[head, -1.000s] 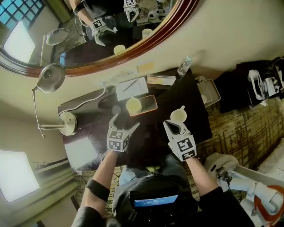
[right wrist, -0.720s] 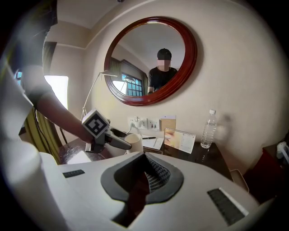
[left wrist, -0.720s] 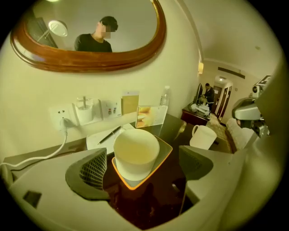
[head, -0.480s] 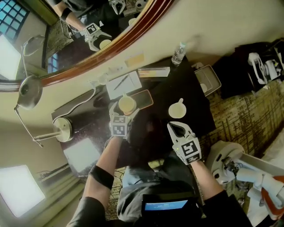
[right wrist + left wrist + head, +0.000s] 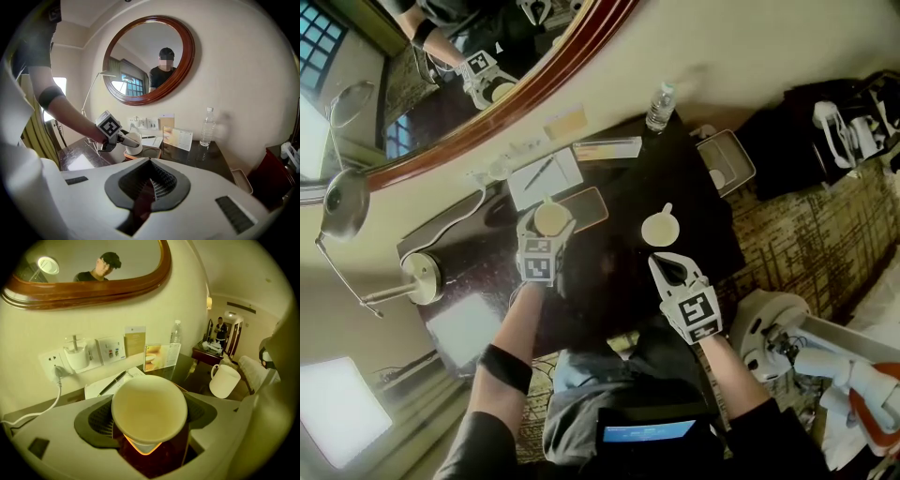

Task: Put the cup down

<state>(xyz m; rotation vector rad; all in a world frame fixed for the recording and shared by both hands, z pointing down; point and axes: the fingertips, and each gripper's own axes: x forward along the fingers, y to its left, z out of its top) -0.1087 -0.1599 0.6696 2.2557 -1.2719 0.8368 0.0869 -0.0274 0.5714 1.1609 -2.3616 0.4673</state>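
Note:
A cream paper cup (image 5: pixel 551 216) stands upright on a brown orange-edged tray (image 5: pixel 592 204) on the dark desk. My left gripper (image 5: pixel 549 225) reaches down over it, and its jaws have just been closing with the cup between them. In the left gripper view the cup (image 5: pixel 149 406) fills the gap and both pads (image 5: pixel 96 420) meet its rim. The right gripper view shows that cup (image 5: pixel 134 145) upright between the left fingers. My right gripper (image 5: pixel 667 265) is shut and empty, just short of a white mug (image 5: pixel 660 228).
A water bottle (image 5: pixel 660 106), a card stand (image 5: pixel 607 148) and a notepad with a pen (image 5: pixel 544 173) line the wall side. A desk lamp base (image 5: pixel 417 277) stands at the left. A small grey bin (image 5: pixel 727 161) sits past the desk's right end.
My left gripper has moved forward and down to the cup, and its fingers now stand on both sides of it. The right gripper has drawn slightly back from the mug.

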